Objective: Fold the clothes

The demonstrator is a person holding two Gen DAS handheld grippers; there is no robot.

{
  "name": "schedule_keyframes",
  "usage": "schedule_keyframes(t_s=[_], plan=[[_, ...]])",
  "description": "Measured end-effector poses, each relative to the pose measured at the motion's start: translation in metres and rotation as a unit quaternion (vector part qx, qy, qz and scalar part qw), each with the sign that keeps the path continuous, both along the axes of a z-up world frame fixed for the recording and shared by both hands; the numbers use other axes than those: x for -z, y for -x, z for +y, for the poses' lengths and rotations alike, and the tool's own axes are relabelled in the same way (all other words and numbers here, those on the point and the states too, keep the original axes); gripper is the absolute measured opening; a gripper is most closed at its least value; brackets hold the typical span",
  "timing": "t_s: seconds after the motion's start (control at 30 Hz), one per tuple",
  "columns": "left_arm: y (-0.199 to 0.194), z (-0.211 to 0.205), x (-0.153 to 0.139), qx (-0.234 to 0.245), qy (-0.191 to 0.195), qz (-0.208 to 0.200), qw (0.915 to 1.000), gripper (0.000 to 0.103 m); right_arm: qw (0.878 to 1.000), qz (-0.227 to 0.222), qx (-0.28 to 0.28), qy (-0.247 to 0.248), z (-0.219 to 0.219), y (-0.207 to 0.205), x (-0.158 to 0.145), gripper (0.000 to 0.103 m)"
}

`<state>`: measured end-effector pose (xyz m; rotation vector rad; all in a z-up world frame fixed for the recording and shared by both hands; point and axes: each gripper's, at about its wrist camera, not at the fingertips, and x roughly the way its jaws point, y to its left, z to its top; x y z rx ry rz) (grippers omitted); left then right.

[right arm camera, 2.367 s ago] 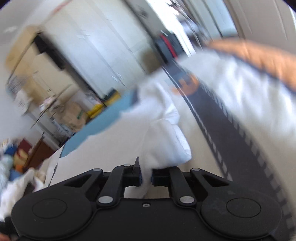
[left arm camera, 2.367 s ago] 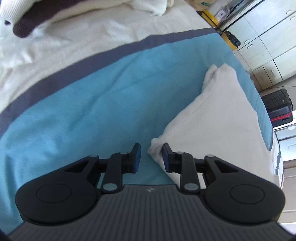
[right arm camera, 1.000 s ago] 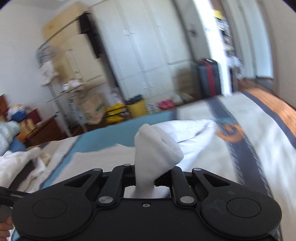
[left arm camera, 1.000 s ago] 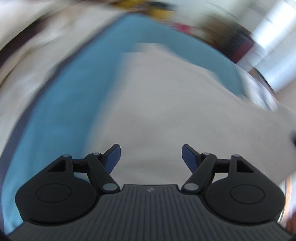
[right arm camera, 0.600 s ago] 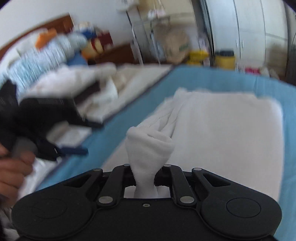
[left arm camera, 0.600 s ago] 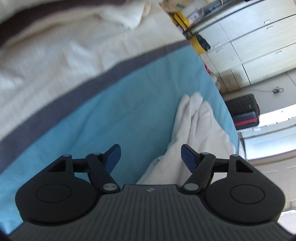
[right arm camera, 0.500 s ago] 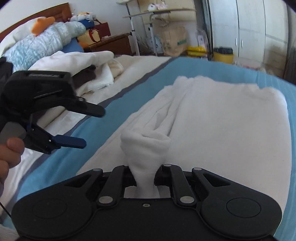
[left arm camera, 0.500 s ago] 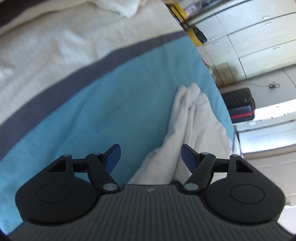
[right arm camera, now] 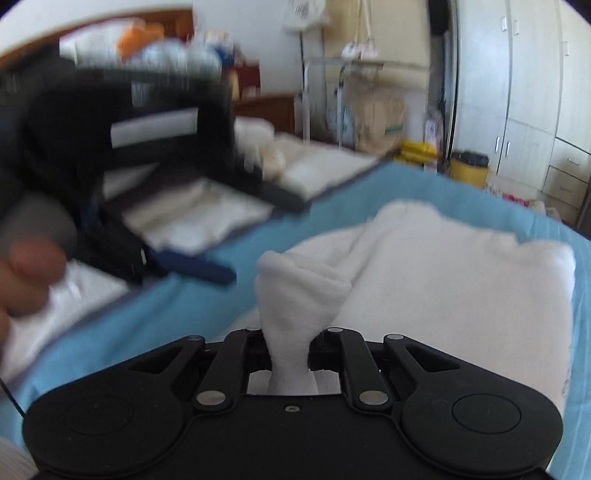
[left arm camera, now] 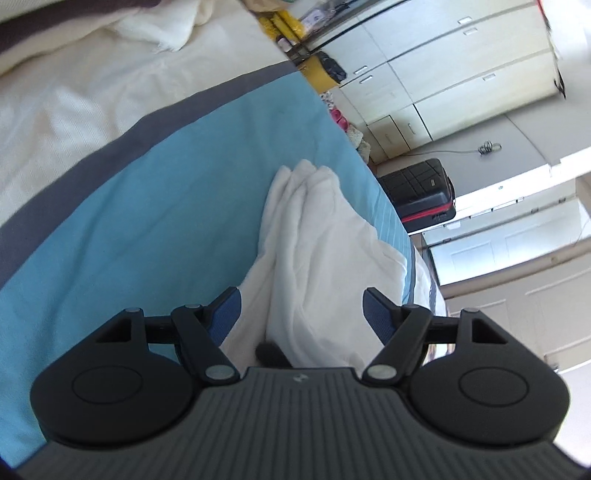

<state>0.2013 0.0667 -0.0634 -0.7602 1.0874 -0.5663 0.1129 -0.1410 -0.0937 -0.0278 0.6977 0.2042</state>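
A white garment (left arm camera: 321, 229) lies folded on the blue bedsheet (left arm camera: 166, 206), with bunched folds along its left edge. My left gripper (left arm camera: 301, 306) hovers open over the garment's near end, its blue pads (left arm camera: 227, 314) apart on either side of the folds and not touching them. In the right wrist view the same garment (right arm camera: 443, 295) spreads to the right. A bunched corner of it stands up between the fingers of my right gripper (right arm camera: 291, 336), whose jaws are opening while still against the cloth. The left gripper (right arm camera: 262, 240) shows there blurred, held by a hand (right arm camera: 26, 273).
A cream blanket (left arm camera: 74, 96) with a grey border and heaped white clothes (left arm camera: 155, 26) lie beyond the blue sheet. Off the bed's far side stand a black suitcase (left arm camera: 417, 195), yellow bins (right arm camera: 465, 170) and pale cabinets (left arm camera: 443, 66). A cluttered rack (right arm camera: 365, 110) stands behind the bed.
The right gripper swung round from facing the room to over the garment, carrying the bunched corner down low. The left gripper closed in over the garment's near folds and shows larger in the right view.
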Motion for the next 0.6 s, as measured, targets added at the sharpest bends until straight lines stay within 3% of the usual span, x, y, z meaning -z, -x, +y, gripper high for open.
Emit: schedule_keyframes(t_s=[0.1,0.2,0.33,0.4,0.5,0.6], plan=[[0.002,0.001,-0.001,0.003,-0.004,0.000,1.0000,0.073,0.998,-0.002,-0.029,-0.057,0.000,0.024,-0.015,0.045],[0.005,-0.004,-0.005,0.016,-0.012,-0.008,0.9998,0.073,0.992,-0.026,-0.042,-0.114,-0.015,0.070,-0.034,0.051],[0.013,-0.022,-0.011,0.042,-0.090,-0.025,0.9947,0.073,0.995,-0.047,0.024,-0.084,-0.046,0.124,-0.048,0.058],[0.018,-0.037,-0.015,0.050,-0.171,-0.041,0.9831,0.073,0.998,-0.028,0.038,-0.046,-0.060,0.135,-0.044,0.061],[0.022,-0.060,-0.010,0.072,-0.273,-0.049,0.9579,0.073,0.998,0.000,0.056,0.007,-0.071,0.148,-0.029,0.061],[0.022,-0.057,0.006,0.040,-0.292,-0.002,0.9557,0.073,0.998,0.020,0.064,0.023,-0.077,0.157,-0.014,0.061]])
